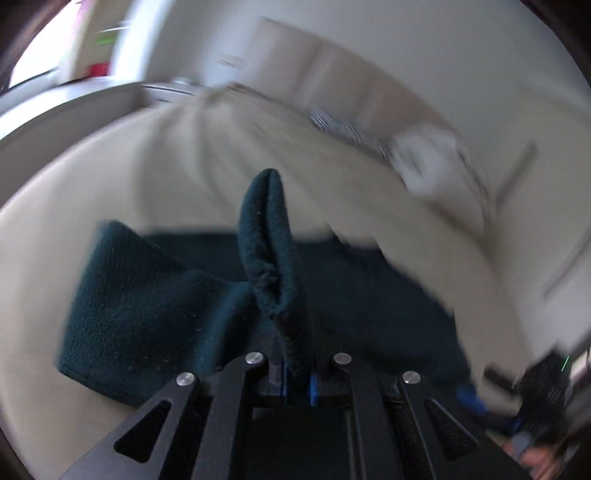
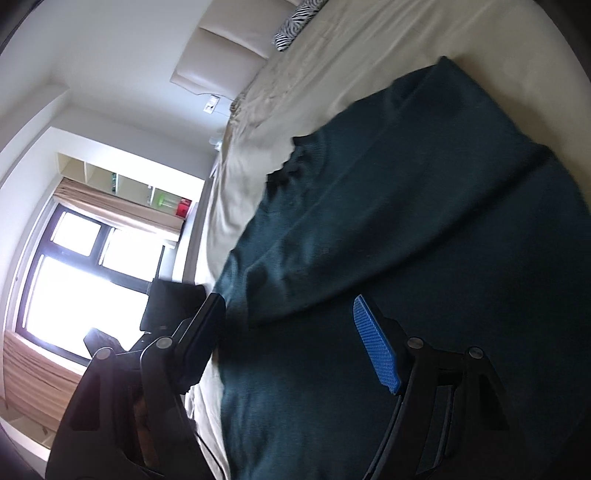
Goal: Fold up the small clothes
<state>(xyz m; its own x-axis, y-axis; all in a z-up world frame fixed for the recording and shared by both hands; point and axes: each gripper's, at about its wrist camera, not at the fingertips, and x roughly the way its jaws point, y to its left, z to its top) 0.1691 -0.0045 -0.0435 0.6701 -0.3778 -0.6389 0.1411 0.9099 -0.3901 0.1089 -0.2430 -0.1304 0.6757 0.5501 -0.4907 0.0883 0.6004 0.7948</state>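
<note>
Left gripper [image 1: 297, 384]: your fingers are pinching a fold of the teal sweater [image 1: 140, 314], frame center.
Right gripper [image 2: 291, 343]: fingers spread over sweater on bed [image 2: 314, 74].
Around: zebra pillow [image 2: 297, 22] up top, window [image 2: 74, 280] left.

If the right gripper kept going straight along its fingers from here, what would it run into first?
Most likely the dark green garment spread on the bed. The right gripper is open, nothing between its fingers, and the cloth fills the gap ahead. How far off it lies is unclear.
</note>
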